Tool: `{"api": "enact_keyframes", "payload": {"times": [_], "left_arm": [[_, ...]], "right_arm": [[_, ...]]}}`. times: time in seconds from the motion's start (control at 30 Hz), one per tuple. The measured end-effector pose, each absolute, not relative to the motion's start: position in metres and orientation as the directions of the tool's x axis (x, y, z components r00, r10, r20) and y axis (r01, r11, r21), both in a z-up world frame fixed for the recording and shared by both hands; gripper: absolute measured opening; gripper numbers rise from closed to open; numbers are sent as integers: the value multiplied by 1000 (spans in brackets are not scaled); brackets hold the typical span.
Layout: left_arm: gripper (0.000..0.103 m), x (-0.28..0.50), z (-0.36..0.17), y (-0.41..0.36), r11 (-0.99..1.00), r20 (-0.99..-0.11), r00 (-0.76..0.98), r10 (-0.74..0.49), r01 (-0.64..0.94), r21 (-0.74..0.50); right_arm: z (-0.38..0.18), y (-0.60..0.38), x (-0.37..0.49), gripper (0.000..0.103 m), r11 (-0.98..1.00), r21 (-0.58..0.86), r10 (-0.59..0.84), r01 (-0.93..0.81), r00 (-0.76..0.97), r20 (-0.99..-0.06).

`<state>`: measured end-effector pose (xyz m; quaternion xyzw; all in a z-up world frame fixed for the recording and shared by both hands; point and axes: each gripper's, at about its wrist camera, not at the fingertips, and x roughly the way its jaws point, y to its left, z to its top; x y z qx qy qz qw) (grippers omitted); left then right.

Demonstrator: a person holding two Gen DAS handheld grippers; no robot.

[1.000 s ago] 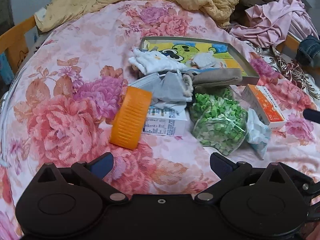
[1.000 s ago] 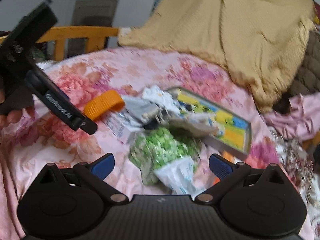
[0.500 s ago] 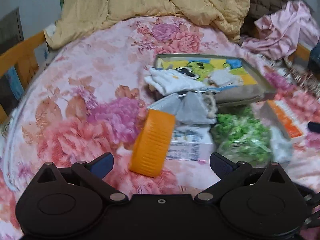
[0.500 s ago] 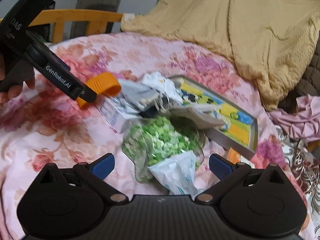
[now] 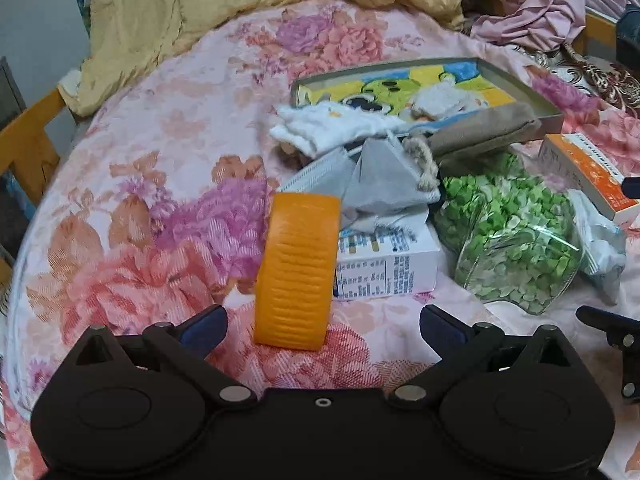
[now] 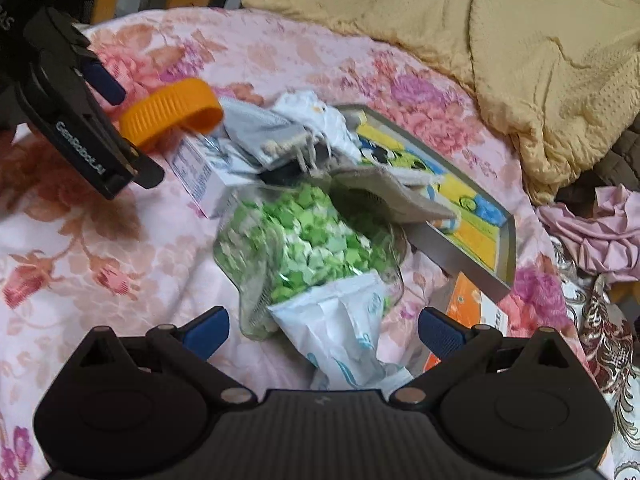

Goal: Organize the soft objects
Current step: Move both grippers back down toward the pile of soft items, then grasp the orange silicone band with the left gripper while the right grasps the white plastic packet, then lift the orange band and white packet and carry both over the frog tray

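Note:
A pile lies on the floral bedspread: an orange ribbed lid [image 5: 296, 270], a white carton [image 5: 384, 264], a grey pouch [image 5: 380, 184], white cloth [image 5: 332, 128], a tan pouch [image 5: 484, 132], a clear bag of green pieces [image 5: 508, 232] and a white-blue packet [image 6: 340, 336]. A cartoon-printed tray [image 5: 516, 84] sits behind them. My left gripper [image 5: 322, 322] is open, just short of the orange lid. My right gripper [image 6: 323, 330] is open with the white-blue packet between its fingers, untouched. The left gripper also shows in the right wrist view [image 6: 80, 120].
An orange-white box [image 5: 584, 168] lies right of the green bag. A yellow quilt [image 5: 260, 4] is bunched at the back, pink clothes [image 5: 548, 4] at the back right. A wooden bed frame [image 5: 28, 144] runs along the left edge.
Both grippers have moved forward toward the pile. The orange lid now sits centred before my left gripper; the white-blue packet now lies between my right gripper's fingers.

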<state>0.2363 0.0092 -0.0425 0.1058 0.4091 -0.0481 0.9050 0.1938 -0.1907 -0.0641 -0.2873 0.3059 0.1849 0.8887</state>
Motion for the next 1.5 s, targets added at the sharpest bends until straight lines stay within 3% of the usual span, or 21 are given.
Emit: {"api": "enact_keyframes", "payload": {"times": [0.17,0.3,0.4,0.5,0.57,0.73,0.83,1.0,1.13,1.5], "left_arm": [[100,245,-49,10,978,-760,650,6,153,140],[87,250,-53,9,979,-786,618,-2,163,126],[83,248,-52,11,982,-778,628,-2,148,117],[76,249,-50,15,988,-774,633,-3,119,93],[71,249,-50,18,992,-775,632,2,98,82],[43,251,-51,21,990,-786,614,73,51,132],[43,251,-50,24,994,-787,614,63,36,107],[41,248,-49,21,994,-781,624,38,56,92],[41,243,-48,16,994,-780,625,5,81,71],[40,225,-49,-9,976,-768,630,-119,215,25]], "right_arm": [[-67,-195,203,99,796,-334,166,-505,713,-681],[-65,-200,208,98,826,-291,161,-482,697,-698],[-62,-203,210,96,845,-254,173,-471,690,-702],[-61,-206,212,88,856,-207,196,-473,669,-716],[-60,-206,212,87,863,-183,206,-471,658,-724],[-60,-203,210,75,863,-178,209,-472,656,-725],[-59,-205,211,66,869,-150,224,-472,645,-730],[-57,-203,208,63,874,-117,244,-472,633,-735],[-57,-200,205,41,870,-123,243,-478,632,-736],[-51,-201,201,34,884,-88,260,-459,638,-725]]}}
